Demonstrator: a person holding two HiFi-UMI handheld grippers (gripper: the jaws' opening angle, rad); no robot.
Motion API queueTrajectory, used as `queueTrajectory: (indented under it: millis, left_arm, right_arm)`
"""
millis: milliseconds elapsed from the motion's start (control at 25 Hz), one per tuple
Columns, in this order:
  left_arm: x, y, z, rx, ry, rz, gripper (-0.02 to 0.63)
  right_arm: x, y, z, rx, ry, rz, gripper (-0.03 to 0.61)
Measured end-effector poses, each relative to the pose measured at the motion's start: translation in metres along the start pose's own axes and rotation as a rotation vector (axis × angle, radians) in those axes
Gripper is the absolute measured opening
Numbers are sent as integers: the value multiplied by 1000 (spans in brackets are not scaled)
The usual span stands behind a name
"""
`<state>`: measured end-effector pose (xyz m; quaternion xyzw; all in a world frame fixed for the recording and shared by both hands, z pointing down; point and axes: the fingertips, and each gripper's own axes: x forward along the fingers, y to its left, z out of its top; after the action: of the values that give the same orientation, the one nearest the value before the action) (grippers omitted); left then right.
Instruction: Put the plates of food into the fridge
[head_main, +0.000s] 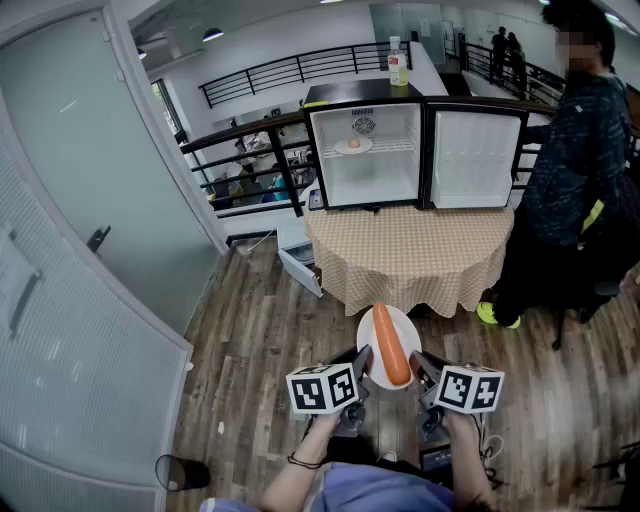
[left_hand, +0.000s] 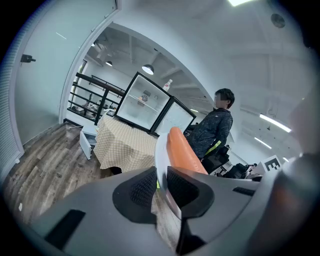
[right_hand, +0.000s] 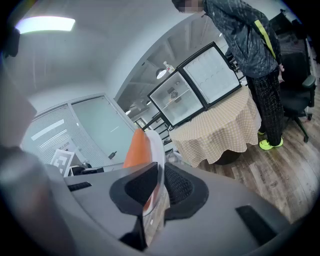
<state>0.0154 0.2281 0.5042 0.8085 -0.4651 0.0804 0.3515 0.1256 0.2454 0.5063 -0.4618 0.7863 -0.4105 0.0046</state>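
I hold a white plate (head_main: 372, 332) with a long orange carrot (head_main: 389, 345) on it, above the wooden floor in front of the table. My left gripper (head_main: 361, 364) is shut on the plate's left rim (left_hand: 161, 162); my right gripper (head_main: 416, 366) is shut on its right rim (right_hand: 156, 150). The carrot (left_hand: 182, 150) (right_hand: 136, 148) shows edge-on in both gripper views. A small fridge (head_main: 364, 150) stands on the table ahead with its door (head_main: 475, 158) swung open to the right. On its wire shelf sits another plate of food (head_main: 353, 145).
A round table with a checked cloth (head_main: 410, 255) carries the fridge. A person in dark clothes (head_main: 570, 170) stands at its right side. A glass partition (head_main: 90, 180) runs along the left. A black railing (head_main: 250, 160) is behind the table. A bottle (head_main: 397, 65) stands on the fridge.
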Motion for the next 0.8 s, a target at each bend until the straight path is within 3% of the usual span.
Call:
queueTrajectory:
  millis: [480, 800]
  left_arm:
    - [16, -1, 3, -3, 21, -22, 74]
    - [55, 16, 30, -17, 31, -52, 71]
  right_arm:
    - [6, -12, 7, 22, -4, -5, 48]
    - [41, -29, 33, 38, -2, -26, 48]
